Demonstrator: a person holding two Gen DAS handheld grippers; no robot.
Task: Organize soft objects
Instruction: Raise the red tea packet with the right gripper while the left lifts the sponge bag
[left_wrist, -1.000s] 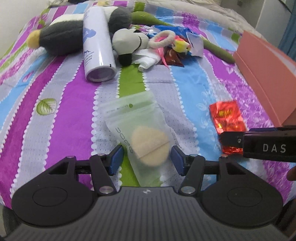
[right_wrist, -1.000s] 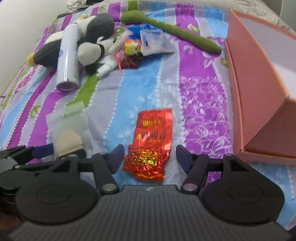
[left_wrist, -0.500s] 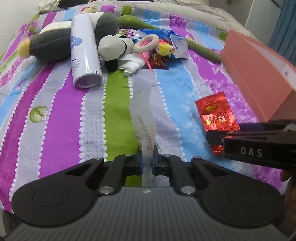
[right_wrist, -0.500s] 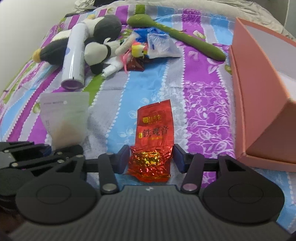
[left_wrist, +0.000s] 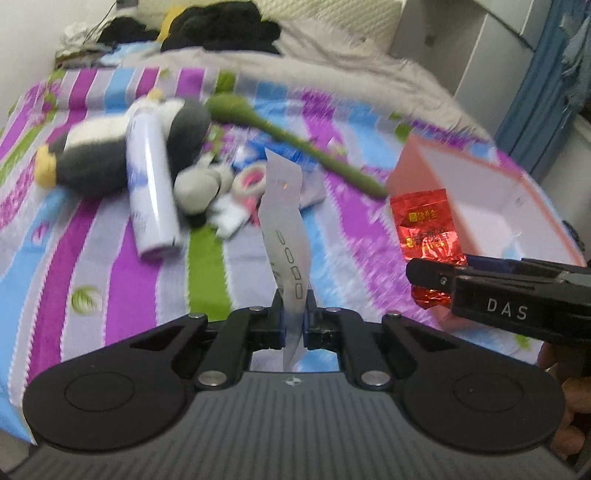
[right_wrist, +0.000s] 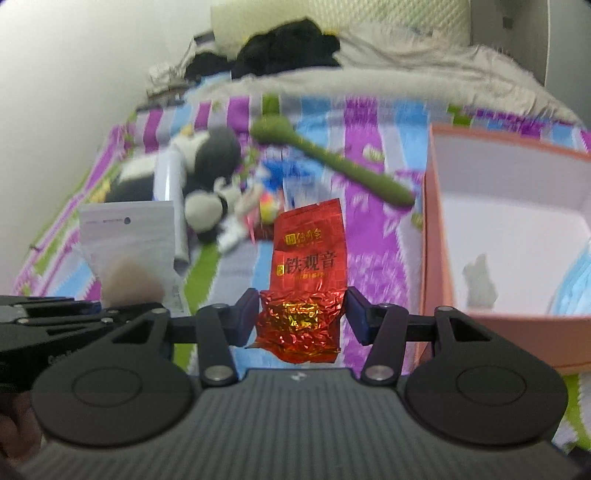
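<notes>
Both things are now up in the air, off the striped purple, blue and green bedspread (left_wrist: 110, 266) where they were lying a second ago. The left gripper (left_wrist: 293, 319) is squeezing tight on the thin clear plastic pouch with the round tan puff inside (left_wrist: 286, 236), which is standing up edge-on between the blue pads. The right gripper (right_wrist: 301, 314) is closed around the crinkly shiny red foil packet (right_wrist: 306, 273), which it was only sitting around a moment ago. The pictures are blurry, so both hands are moving fast.

I think the picking-up part is done and the carrying part is starting. The open pink cardboard box with the white inside (right_wrist: 436, 236) is just to the right of the red packet, and something light blue is already lying in it.

The near pink wall is standing tall beside the right gripper, so the packet probably needs to go over that edge, not into it. The two grippers are side by side and close, so they could bump. Farther back, well away, the grey and white stuffed penguin toy (left_wrist: 92, 162), the tall white spray can (left_wrist: 149, 192) and the long green soft stick (left_wrist: 295, 142) are still waiting in a pile. The air above the box looks open.
</notes>
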